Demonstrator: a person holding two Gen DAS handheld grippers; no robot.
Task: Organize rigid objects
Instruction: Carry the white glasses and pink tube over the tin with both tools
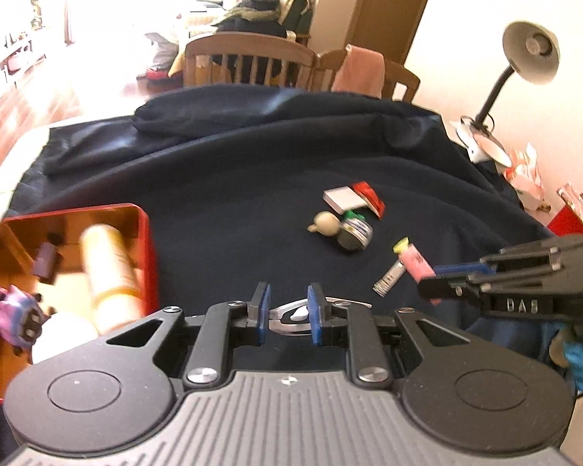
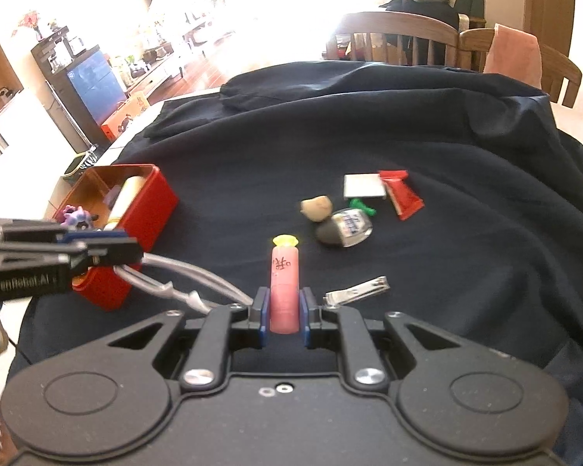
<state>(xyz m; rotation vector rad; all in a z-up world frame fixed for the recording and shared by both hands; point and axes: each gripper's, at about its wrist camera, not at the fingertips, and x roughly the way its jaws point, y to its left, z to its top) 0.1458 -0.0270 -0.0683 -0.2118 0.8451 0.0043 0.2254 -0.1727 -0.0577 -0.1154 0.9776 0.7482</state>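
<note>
My right gripper (image 2: 284, 301) is shut on a pink tube with a yellow cap (image 2: 284, 283), held above the dark cloth; it also shows in the left wrist view (image 1: 416, 262). My left gripper (image 1: 288, 306) is open, its fingers either side of a silver metal tool (image 1: 295, 316), which also shows in the right wrist view (image 2: 175, 275). A red tin (image 1: 77, 248) at the left holds a cream bottle (image 1: 110, 272) and a purple toy (image 1: 17, 314). A nail clipper (image 2: 355, 291) lies by the right gripper.
A cluster lies mid-table: white box (image 2: 363, 186), red packet (image 2: 400, 194), beige figure (image 2: 316, 207), small round jar (image 2: 346, 227). Dark cloth (image 2: 408, 124) covers the table, bunched at the back. Chairs (image 1: 248, 58) stand behind; a desk lamp (image 1: 524, 58) is at the right.
</note>
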